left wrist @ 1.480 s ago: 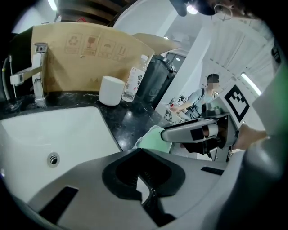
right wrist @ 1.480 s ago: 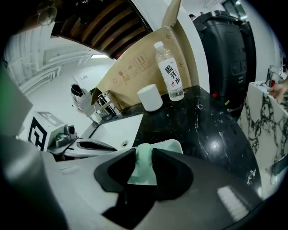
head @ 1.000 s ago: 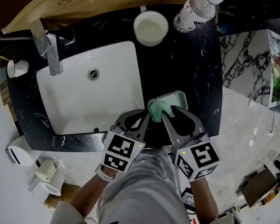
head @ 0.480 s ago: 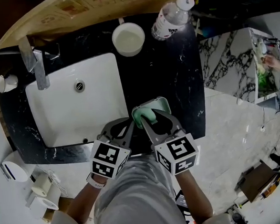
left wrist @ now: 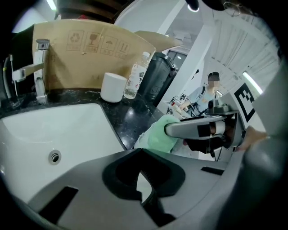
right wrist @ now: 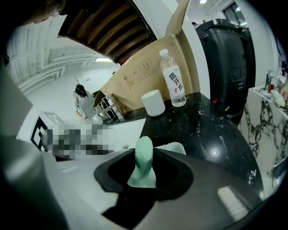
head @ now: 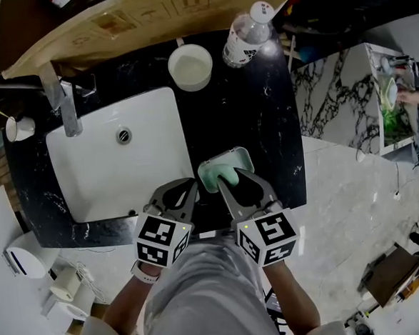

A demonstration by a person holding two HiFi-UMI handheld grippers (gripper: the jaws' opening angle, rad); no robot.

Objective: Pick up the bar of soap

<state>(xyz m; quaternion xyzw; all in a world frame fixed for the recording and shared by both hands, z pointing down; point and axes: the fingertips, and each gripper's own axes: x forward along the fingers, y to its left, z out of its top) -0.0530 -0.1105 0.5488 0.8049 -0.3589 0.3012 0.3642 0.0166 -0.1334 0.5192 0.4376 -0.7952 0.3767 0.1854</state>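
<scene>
A pale green bar of soap [head: 226, 175] stands on edge between the jaws of my right gripper [head: 229, 179], which is shut on it. It hangs just over the near part of the pale green soap dish [head: 230, 157] on the black counter. In the right gripper view the soap [right wrist: 144, 159] rises upright from the pads, with the dish [right wrist: 173, 147] behind it. My left gripper [head: 192, 186] sits close beside it on the left, jaws together and empty. The left gripper view shows the soap [left wrist: 161, 134] pinched by the right gripper's finger.
A white sink basin [head: 116, 162] with a faucet [head: 66, 109] lies left of the dish. A white cup [head: 190, 66] and a water bottle [head: 247, 35] stand at the back of the black counter [head: 264, 123], in front of a cardboard sheet [head: 149, 13].
The right gripper has drawn back a little toward the dish's near edge with the soap between its jaws. The left gripper keeps its place beside it.
</scene>
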